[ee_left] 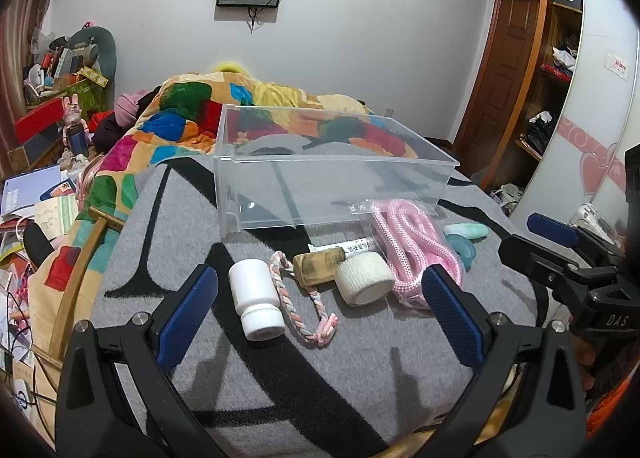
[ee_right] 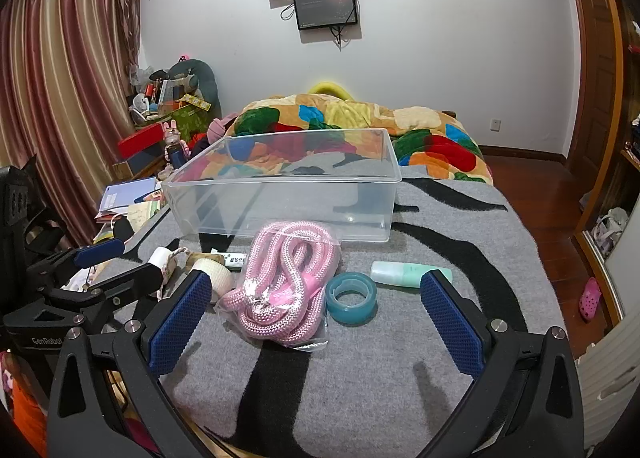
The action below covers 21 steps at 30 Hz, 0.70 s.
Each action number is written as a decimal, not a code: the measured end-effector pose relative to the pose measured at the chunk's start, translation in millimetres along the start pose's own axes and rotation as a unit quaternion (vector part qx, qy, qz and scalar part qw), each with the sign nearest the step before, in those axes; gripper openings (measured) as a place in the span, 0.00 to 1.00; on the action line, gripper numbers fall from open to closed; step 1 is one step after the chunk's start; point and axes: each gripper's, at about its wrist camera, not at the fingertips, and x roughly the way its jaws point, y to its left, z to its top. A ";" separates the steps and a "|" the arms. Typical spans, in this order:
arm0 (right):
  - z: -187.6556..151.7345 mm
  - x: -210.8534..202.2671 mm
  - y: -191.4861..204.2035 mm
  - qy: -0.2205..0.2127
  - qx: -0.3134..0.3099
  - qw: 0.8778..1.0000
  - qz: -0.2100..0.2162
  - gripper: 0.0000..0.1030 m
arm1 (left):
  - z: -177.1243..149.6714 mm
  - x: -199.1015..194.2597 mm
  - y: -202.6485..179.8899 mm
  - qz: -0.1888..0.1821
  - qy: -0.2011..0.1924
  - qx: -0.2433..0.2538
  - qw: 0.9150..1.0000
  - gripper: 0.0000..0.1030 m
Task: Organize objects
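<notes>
A clear plastic bin point(ee_left: 328, 178) point(ee_right: 280, 186) stands empty on the grey blanket. In front of it lie a white bottle point(ee_left: 258, 304), a braided cord point(ee_left: 308, 306), a wooden block point(ee_left: 318, 262), a white bandage roll point(ee_left: 364, 278) point(ee_right: 214, 278), a bagged pink rope point(ee_left: 412, 246) point(ee_right: 280, 290), a teal tape roll point(ee_right: 351, 298) and a mint tube point(ee_right: 404, 272). My left gripper point(ee_left: 320, 294) is open and empty, hovering just before the bottle and bandage roll. My right gripper point(ee_right: 316, 298) is open and empty, hovering before the rope and tape.
The grey, black-striped blanket point(ee_right: 360, 378) covers the bed. A colourful quilt point(ee_right: 360, 122) is heaped behind the bin. Clutter and boxes point(ee_left: 48, 186) crowd the floor at left. A wardrobe point(ee_left: 552, 78) stands at right.
</notes>
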 end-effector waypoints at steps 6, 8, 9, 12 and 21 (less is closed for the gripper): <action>-1.0 0.7 0.2 -0.002 -0.002 1.000 0.006 1.00 | -1.1 0.7 3.4 -0.009 0.002 -0.003 1.000 1.00; -1.6 1.1 -1.2 -0.005 -0.002 1.000 0.009 1.00 | -0.8 0.5 5.8 -0.009 0.000 -0.005 1.000 1.00; -1.6 1.0 -2.2 -0.007 -0.001 1.000 0.010 1.00 | -0.5 -0.1 7.4 -0.009 -0.001 -0.006 1.000 0.95; -1.6 2.2 -6.3 -0.009 0.003 1.000 0.010 0.94 | 1.2 0.8 12.2 -0.008 0.004 -0.007 1.000 0.79; -4.8 18.7 -22.9 0.022 0.010 1.000 -0.003 0.55 | 0.6 6.3 40.2 0.010 0.024 -0.037 0.999 0.43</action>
